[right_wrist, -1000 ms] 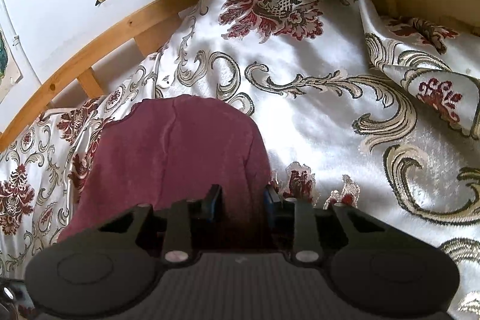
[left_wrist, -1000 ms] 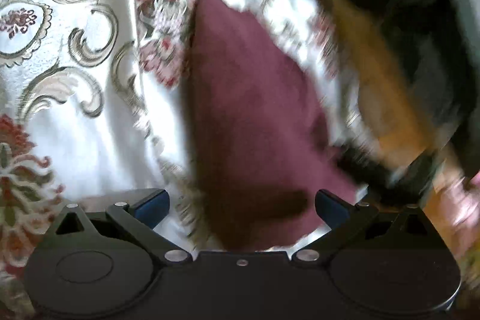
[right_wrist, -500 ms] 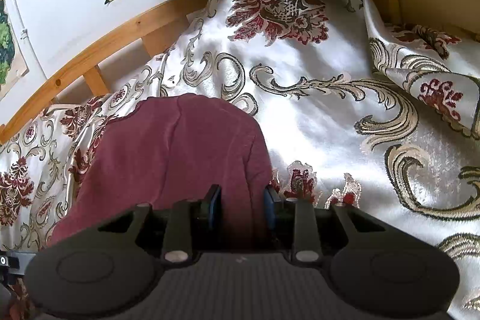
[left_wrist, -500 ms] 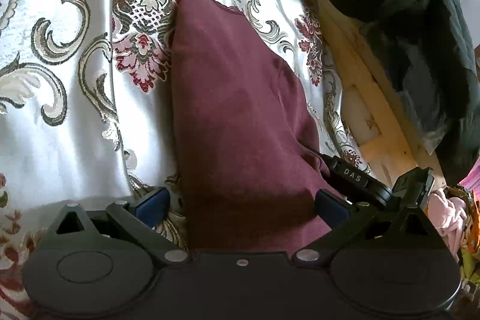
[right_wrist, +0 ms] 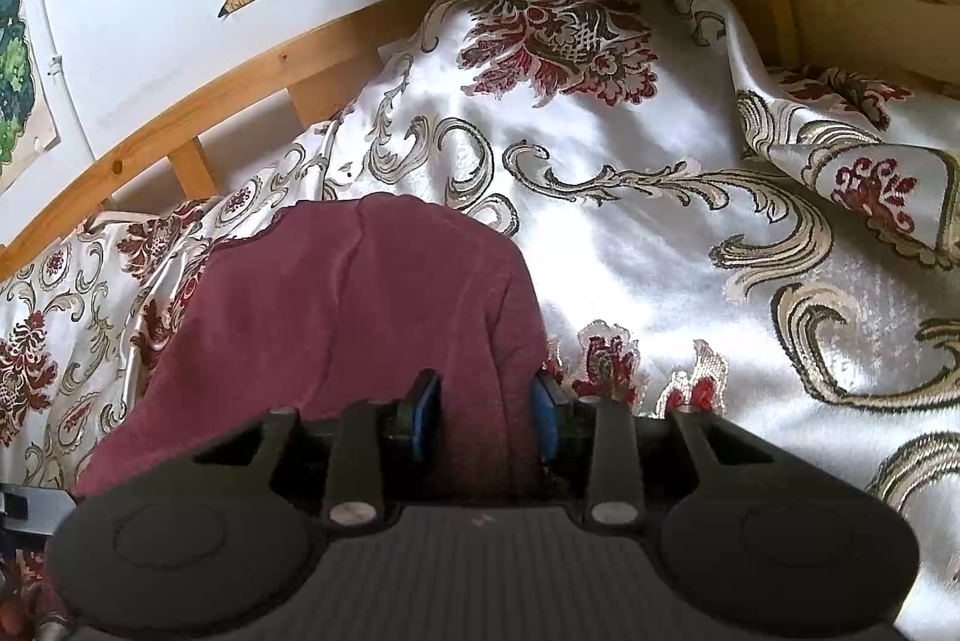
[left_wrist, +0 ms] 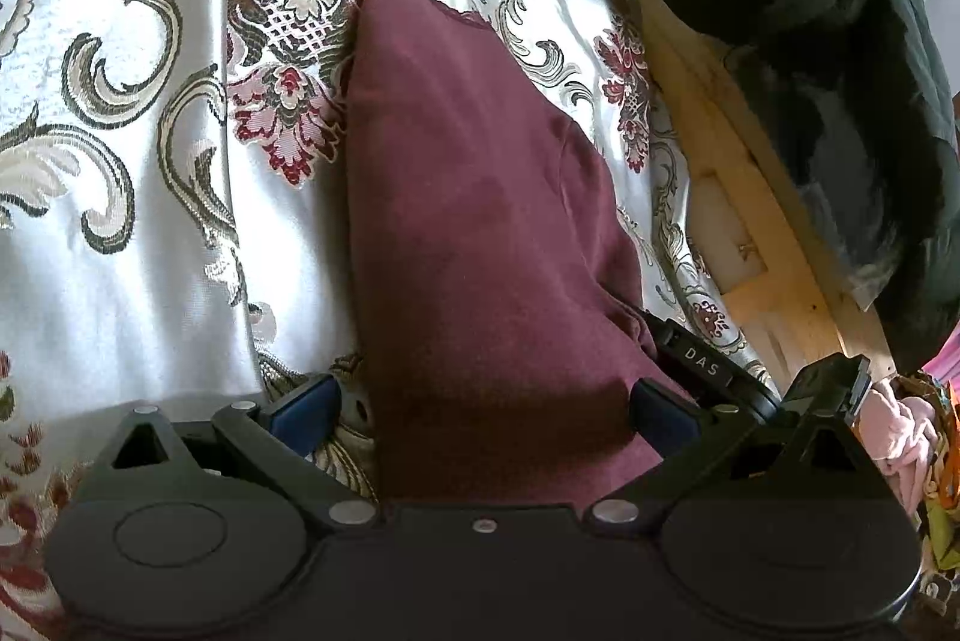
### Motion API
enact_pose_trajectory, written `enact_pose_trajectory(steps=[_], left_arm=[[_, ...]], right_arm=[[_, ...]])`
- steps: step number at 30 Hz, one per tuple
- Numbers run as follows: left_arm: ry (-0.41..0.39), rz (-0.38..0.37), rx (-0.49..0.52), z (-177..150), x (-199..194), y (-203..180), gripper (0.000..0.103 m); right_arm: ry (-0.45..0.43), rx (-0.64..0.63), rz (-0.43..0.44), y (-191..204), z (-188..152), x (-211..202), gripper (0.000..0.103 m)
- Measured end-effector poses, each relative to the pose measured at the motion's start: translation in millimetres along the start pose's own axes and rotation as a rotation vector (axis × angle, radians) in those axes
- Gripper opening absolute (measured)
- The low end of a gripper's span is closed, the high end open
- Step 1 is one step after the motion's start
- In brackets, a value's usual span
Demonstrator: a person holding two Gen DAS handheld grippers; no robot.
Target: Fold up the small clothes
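Observation:
A maroon garment (left_wrist: 480, 197) lies lengthwise, folded narrow, on the white satin bedspread (left_wrist: 120, 233). My left gripper (left_wrist: 480, 413) stands open wide over its near end, with the cloth lying between the blue pads (left_wrist: 300, 410) and touching neither. In the right wrist view the same garment (right_wrist: 336, 305) spreads ahead and to the left. My right gripper (right_wrist: 485, 419) has a fold of it between its pads (right_wrist: 423, 419); the jaws are opening and the pads no longer seem to press the cloth. The right gripper's black body (left_wrist: 708, 371) shows at the garment's right edge in the left wrist view.
A wooden bed frame (right_wrist: 198, 113) runs along the wall at the back. A dark coat (left_wrist: 840, 41) hangs over the frame on the right. Pink clothing (left_wrist: 894, 437) lies low at the far right. The bedspread (right_wrist: 690, 251) rises in a fold (right_wrist: 870, 185) at right.
The left view was blurred a second ago and has steadied, with the garment now lying stretched out ahead. The right gripper's pads have drawn slightly further apart around the fold.

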State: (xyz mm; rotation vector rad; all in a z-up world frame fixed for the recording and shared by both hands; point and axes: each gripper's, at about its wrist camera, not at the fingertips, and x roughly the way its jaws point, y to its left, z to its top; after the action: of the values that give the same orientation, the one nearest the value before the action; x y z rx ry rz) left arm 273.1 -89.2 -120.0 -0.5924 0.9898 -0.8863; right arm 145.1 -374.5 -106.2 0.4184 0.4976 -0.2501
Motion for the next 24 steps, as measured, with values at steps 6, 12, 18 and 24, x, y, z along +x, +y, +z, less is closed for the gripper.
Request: enact_pose_trajectory(steps=[6,12,18,24], left_arm=[[0.0,-0.002,0.0,0,-1,1,0.102],[0.0,-0.006,0.005,-1,-1,1,0.102],[-0.002,-0.009,0.004,-1,-1,1,0.102],[-0.032,-0.052,-0.057,-1,-9,11,0.102]], right_arm=[[-0.014,0.001,0.006,-1,-2,0,0.038],[-0.045,0.015,0.032,-6,-9,-3,0.039],[-0.063,0.04,0.046,-9,-13,-6,0.041],[-0.071,0.062,0.06,-11,-16,-8,0.042]])
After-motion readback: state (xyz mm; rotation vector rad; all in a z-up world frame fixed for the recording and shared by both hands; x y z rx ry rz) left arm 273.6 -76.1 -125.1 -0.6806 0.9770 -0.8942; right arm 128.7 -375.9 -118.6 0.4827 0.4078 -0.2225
